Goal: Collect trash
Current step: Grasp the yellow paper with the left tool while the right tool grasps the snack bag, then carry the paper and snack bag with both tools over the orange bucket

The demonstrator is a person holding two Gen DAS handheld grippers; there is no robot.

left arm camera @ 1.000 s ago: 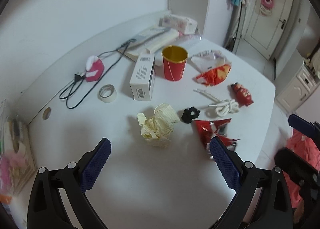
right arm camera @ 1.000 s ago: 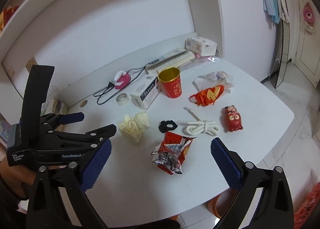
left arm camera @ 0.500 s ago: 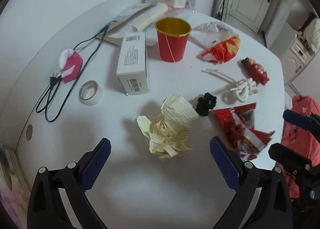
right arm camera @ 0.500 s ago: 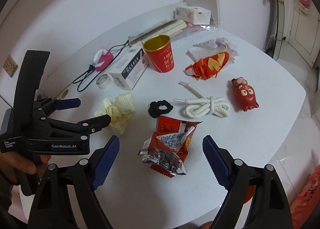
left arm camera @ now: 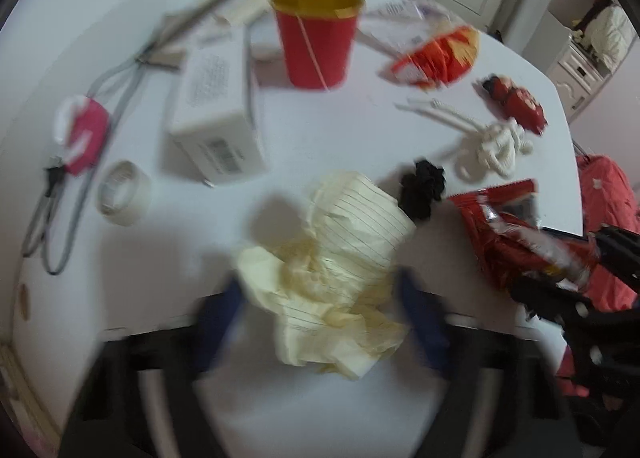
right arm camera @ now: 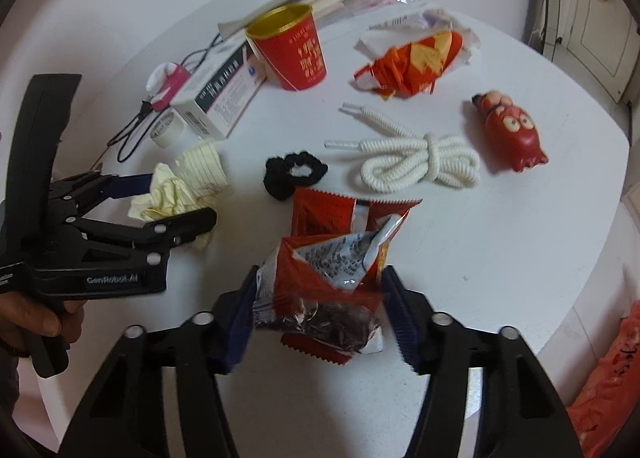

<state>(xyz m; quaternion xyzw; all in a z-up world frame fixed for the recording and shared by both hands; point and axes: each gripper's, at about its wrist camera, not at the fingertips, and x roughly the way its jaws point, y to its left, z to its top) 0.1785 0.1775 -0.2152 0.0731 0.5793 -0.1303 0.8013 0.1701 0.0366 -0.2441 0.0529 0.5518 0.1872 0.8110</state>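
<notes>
Two trash items: crumpled paper (left arm camera: 336,270), snack wrapper (right arm camera: 332,278), one per tongs

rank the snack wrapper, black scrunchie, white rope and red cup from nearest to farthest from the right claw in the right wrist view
1. snack wrapper, between the right claw pads
2. black scrunchie, just beyond, slightly left
3. white rope, beyond, to the right
4. red cup, far back, left of centre

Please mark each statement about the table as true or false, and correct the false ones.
1. The red paper cup stands upright. True.
2. The left tongs straddle the black hair tie. False: they straddle the crumpled yellow paper.
3. The red snack wrapper lies between the right tongs. True.
4. The white cord lies inside the cup. False: it lies on the table.
</notes>
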